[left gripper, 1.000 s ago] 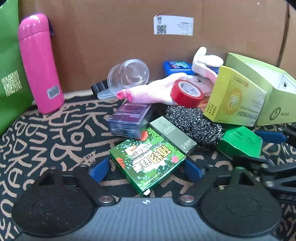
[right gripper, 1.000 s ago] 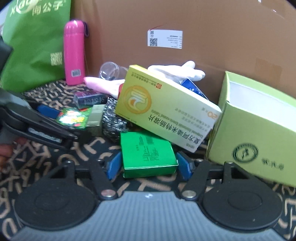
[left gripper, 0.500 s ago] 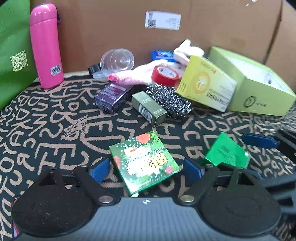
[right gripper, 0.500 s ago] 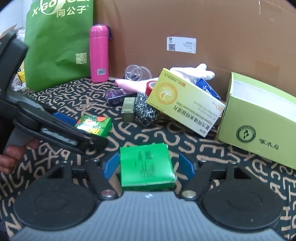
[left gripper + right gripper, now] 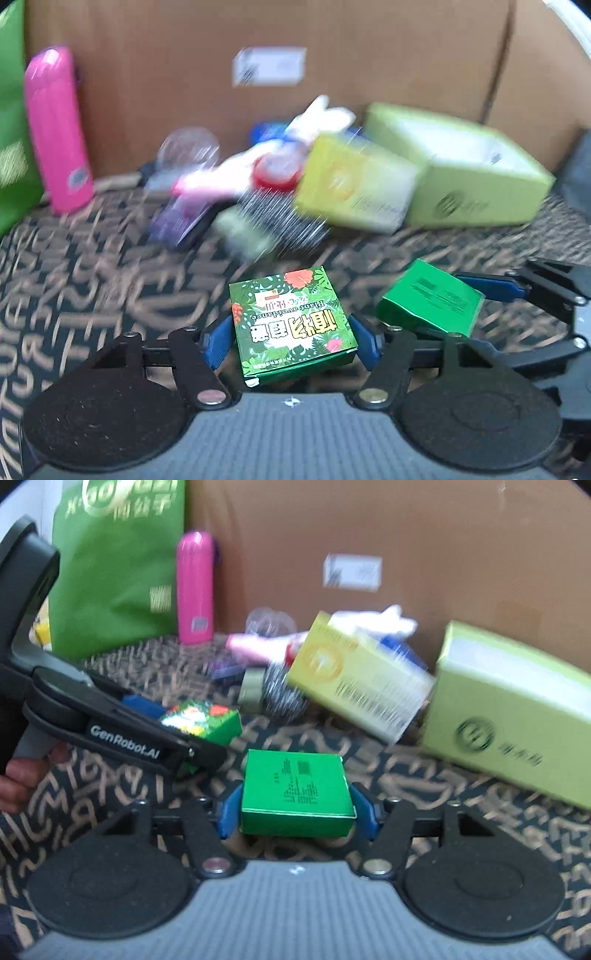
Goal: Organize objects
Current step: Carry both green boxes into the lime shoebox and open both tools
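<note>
While the background of the left wrist view is smeared with blur, its near field is sharp enough: the left gripper (image 5: 292, 336) has its two blue pads pressed against opposite side walls of the floral green box (image 5: 293, 319), which sits between them with its printed face up and one near corner dipping, clear of the patterned cloth (image 5: 92, 280) as far as can be judged. Just to its right the plain green box (image 5: 430, 297) is pinched by the right gripper (image 5: 458, 306), the two boxes near each other but not touching. Behind them lie a blurred heap of small goods, a pink bottle (image 5: 57, 129) standing upright at the left, and an open lime-green carton (image 5: 472, 177) at the right against the cardboard wall. From the right wrist view, the right gripper (image 5: 297, 812) is closed on the plain green box (image 5: 295, 795) across its two short sides, top face level, with the left gripper (image 5: 192, 720) and its floral green box (image 5: 201, 722) off to the left and a little farther away. Both boxes look like thin cardboard cartons, probably light and stiff along the edges but easy to dent on the broad faces, so a hold across the narrow sides near the middle, as now, seems the sound one; the glossy skin of the plain one may let it slip or pivot if the squeeze slackens. The lime-green carton (image 5: 517, 709) is well apart from both.
</note>
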### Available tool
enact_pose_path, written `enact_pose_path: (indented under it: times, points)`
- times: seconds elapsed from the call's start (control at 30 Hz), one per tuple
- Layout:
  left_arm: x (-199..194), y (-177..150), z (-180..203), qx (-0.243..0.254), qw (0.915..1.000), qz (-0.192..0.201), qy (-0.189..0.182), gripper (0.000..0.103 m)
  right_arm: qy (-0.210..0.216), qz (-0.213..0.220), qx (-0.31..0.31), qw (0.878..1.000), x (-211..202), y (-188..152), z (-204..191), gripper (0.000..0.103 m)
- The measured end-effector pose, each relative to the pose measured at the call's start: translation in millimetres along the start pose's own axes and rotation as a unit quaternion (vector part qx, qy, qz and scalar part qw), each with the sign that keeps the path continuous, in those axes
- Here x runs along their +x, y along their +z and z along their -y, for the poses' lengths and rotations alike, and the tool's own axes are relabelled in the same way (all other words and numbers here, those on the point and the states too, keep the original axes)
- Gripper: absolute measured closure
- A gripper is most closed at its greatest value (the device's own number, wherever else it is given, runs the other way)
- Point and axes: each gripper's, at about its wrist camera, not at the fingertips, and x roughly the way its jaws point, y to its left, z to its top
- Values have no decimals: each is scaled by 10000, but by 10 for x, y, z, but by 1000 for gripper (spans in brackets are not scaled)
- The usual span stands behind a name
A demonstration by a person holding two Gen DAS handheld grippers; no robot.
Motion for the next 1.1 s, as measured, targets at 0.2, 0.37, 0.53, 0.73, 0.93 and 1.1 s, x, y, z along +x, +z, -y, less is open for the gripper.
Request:
enact_pose_path:
  times: [0.2, 0.37, 0.53, 0.73, 0.93, 1.1]
  points:
    - [-212, 770, 559, 662, 9905, 959, -730, 34, -857, 799, -90, 9931, -479, 504, 515, 42]
    - [282, 1430, 1011, 878, 9859, 1121, -884, 33, -1741, 772, -162, 9816, -393, 837, 1103, 42]
    - [1063, 1762, 1338, 1038, 9887, 913, -584, 33, -2107, -1, 344, 9769, 156, 947, 1877, 42]
    - [1567, 1770, 1452, 1087, 9903, 655, -563, 32, -2000, -678, 630, 9754, 624, 858, 2306, 42]
    - [1686, 1776, 1402, 631, 9932, 656, -724, 8, -1819, -1059, 789, 9744, 820, 800, 2452, 18]
    - [1339, 1687, 1367, 623, 9899, 1060, -708, 8, -1977, -660, 814, 9746, 493, 875, 2386, 5]
